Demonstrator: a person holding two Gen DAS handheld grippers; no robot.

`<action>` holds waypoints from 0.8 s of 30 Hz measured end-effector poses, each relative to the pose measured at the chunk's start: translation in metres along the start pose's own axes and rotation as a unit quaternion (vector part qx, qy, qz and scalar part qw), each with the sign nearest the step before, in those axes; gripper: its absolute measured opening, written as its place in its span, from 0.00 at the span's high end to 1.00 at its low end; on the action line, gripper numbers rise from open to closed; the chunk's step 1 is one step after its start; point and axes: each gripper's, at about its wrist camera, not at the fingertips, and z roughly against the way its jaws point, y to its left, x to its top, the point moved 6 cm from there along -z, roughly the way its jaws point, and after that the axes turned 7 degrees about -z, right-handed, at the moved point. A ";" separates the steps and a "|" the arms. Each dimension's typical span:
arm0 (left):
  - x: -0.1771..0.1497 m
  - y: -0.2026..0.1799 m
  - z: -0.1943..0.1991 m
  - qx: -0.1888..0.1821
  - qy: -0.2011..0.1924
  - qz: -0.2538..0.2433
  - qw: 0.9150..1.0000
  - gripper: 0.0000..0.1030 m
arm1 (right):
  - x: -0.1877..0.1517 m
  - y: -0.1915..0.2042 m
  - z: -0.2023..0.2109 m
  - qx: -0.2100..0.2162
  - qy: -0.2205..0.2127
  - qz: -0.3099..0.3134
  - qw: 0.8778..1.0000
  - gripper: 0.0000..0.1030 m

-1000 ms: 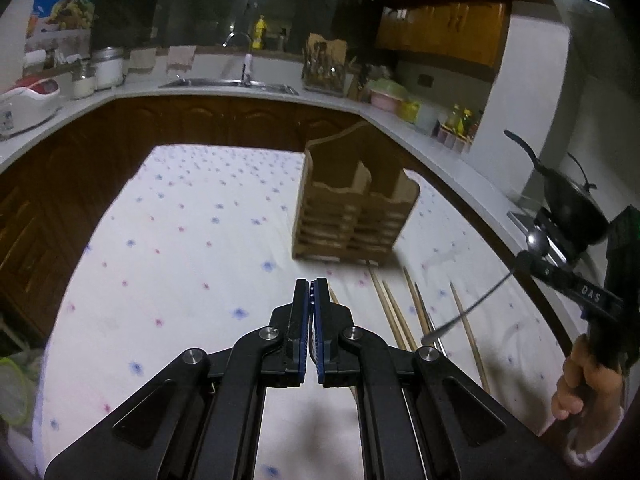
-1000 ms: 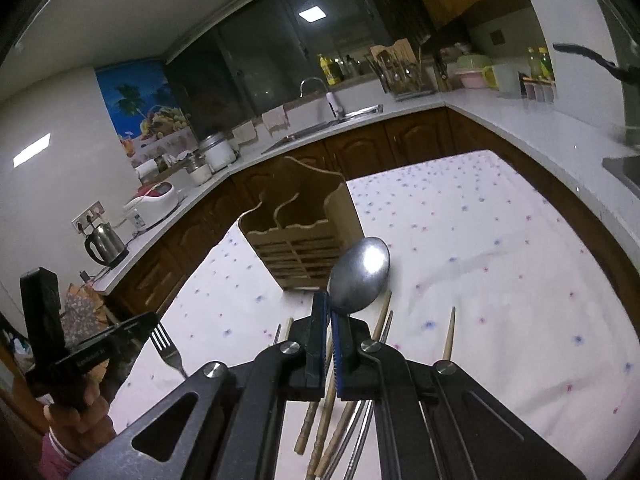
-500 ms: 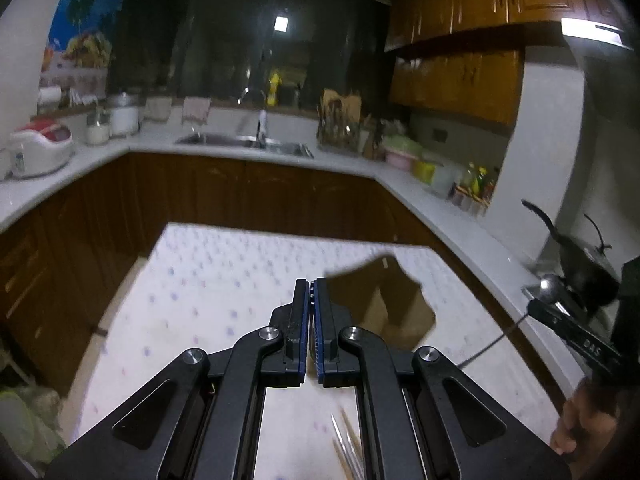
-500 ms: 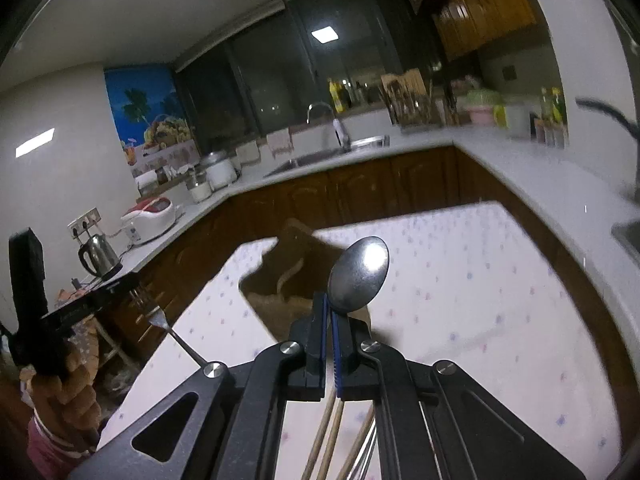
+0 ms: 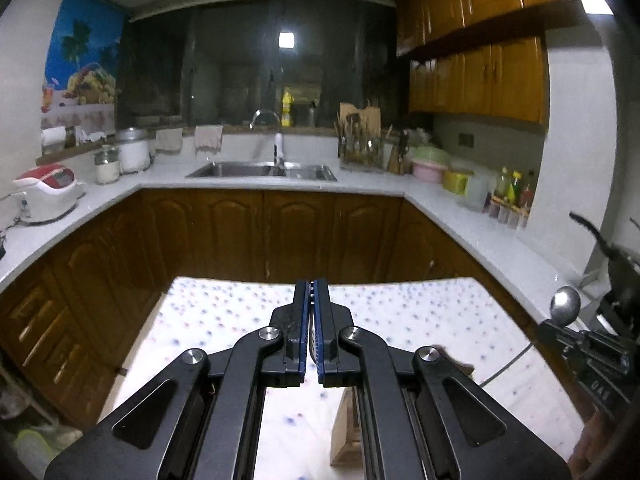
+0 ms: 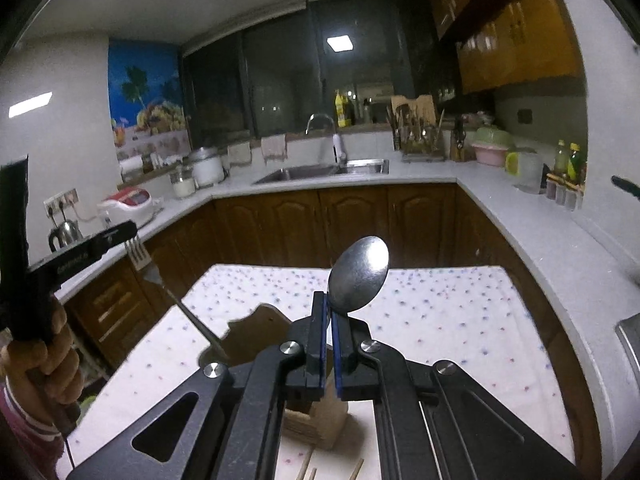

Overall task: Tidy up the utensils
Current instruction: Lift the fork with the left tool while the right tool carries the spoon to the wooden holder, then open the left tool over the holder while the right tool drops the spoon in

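The right gripper (image 6: 329,320) has its jaws pinched on the neck of a metal spoon (image 6: 359,276); the bowl stands upright above the fingertips, and the handle runs back between the jaws out of sight. The left gripper (image 5: 311,300) has its jaws pressed together; in the right wrist view it clamps a fork (image 6: 138,254), tines beside the fingertips and handle slanting down toward the holder. In its own view the fork cannot be made out between the blue pads (image 5: 316,336). A wooden utensil holder (image 6: 262,330) stands on the table below both grippers, partly hidden behind their arms; only a corner of it shows in the left wrist view. Wooden chopsticks (image 6: 306,470) lie on the cloth just in front of the holder, at the bottom edge of the right wrist view. The table carries a white dotted tablecloth (image 5: 224,320). A hand (image 6: 44,356) grips the left gripper's handle. Beyond the table are brown cabinets, a white counter and a sink (image 5: 262,170).
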 end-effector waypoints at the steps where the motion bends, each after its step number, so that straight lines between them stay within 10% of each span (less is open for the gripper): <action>1: -0.006 -0.003 -0.009 -0.001 0.008 -0.003 1.000 0.98 | -0.004 -0.001 -0.008 -0.001 0.008 0.001 1.000 0.98; 24: -0.052 -0.040 -0.048 -0.030 0.071 -0.021 0.997 0.96 | -0.057 -0.013 -0.069 0.006 0.094 -0.017 0.995 0.96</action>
